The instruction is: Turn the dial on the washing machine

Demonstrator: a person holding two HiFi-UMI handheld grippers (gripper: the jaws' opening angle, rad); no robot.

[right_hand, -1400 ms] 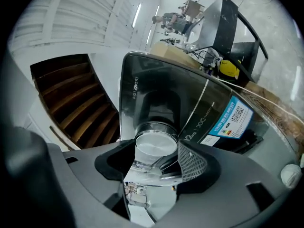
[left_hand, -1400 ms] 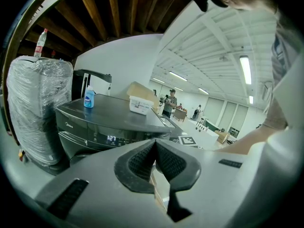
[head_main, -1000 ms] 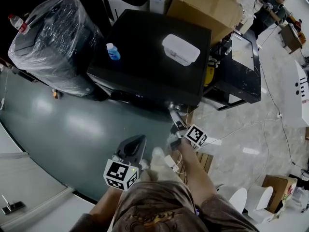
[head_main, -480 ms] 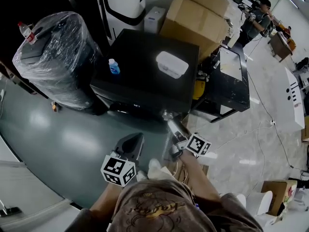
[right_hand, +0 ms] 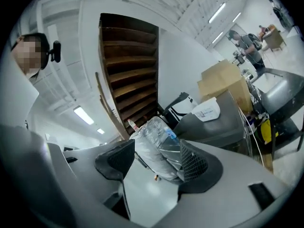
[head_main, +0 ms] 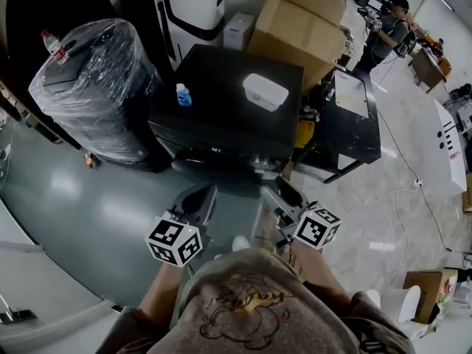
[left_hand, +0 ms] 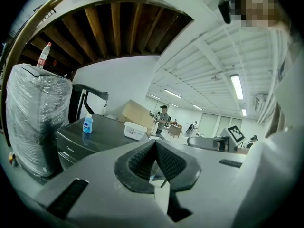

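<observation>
The black washing machine [head_main: 228, 102] stands ahead of me, its dark top also seen in the left gripper view [left_hand: 102, 134] and the right gripper view [right_hand: 223, 122]. A small pale knob [head_main: 258, 161] shows on its front panel near the right corner. My right gripper [head_main: 276, 192] hangs just short of that corner, open, with nothing between its jaws [right_hand: 156, 153]. My left gripper [head_main: 200, 196] is held to the left, below the machine's front, shut on nothing [left_hand: 155, 145].
A blue bottle [head_main: 184, 94] and a white lidded box [head_main: 265, 91] sit on the machine's top. A plastic-wrapped barrel [head_main: 96, 80] stands at the left, cardboard boxes [head_main: 302, 21] behind, a black cart [head_main: 358, 116] at the right. A person [head_main: 383, 28] stands far back.
My right gripper has drawn back from the machine's front right corner, where its tips were at the knob. The left gripper has hardly moved.
</observation>
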